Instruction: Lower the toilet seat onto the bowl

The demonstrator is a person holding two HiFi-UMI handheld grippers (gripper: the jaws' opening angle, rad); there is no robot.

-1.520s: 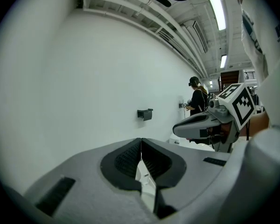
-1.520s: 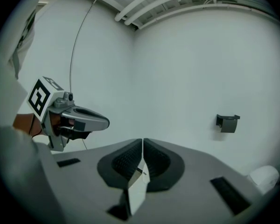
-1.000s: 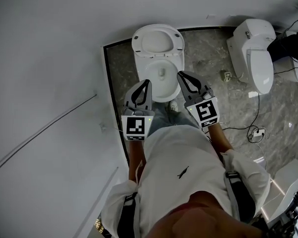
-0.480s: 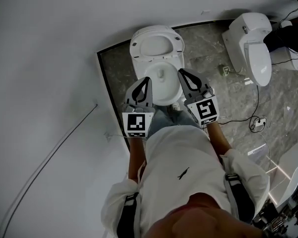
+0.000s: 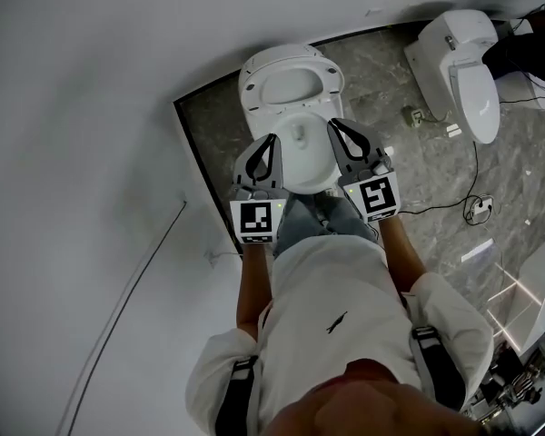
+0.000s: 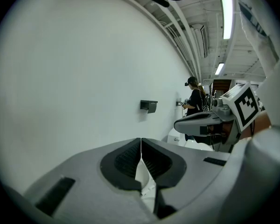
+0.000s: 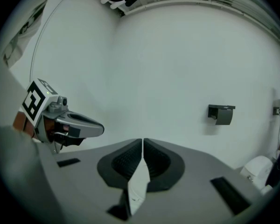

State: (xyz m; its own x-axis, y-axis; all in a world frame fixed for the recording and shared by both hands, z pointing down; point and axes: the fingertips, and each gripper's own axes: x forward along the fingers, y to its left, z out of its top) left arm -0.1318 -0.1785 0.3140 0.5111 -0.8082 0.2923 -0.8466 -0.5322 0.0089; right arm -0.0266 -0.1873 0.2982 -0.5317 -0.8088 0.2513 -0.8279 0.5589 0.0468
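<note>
The white toilet stands against the wall, top centre in the head view. Its seat [image 5: 253, 87] is raised and leans back, and the bowl [image 5: 300, 157] lies open below it. My left gripper [image 5: 269, 143] is shut and empty, its tip over the bowl's left rim. My right gripper [image 5: 338, 127] is also shut and empty, over the right rim. Neither touches the seat. In the left gripper view the shut left gripper [image 6: 141, 141] points at the white wall, with the right gripper beside it. The right gripper view shows the shut right gripper [image 7: 143, 143] likewise.
A second white toilet [image 5: 463, 62] stands at the top right, with cables [image 5: 477, 209] on the grey marble floor [image 5: 209, 125]. A white wall fills the left. A dark paper holder [image 7: 220, 113] hangs on the wall. A person [image 6: 195, 98] stands far off.
The head view has swung slightly. Both grippers stay shut and side by side and have edged a little further over the bowl. The seat has not moved.
</note>
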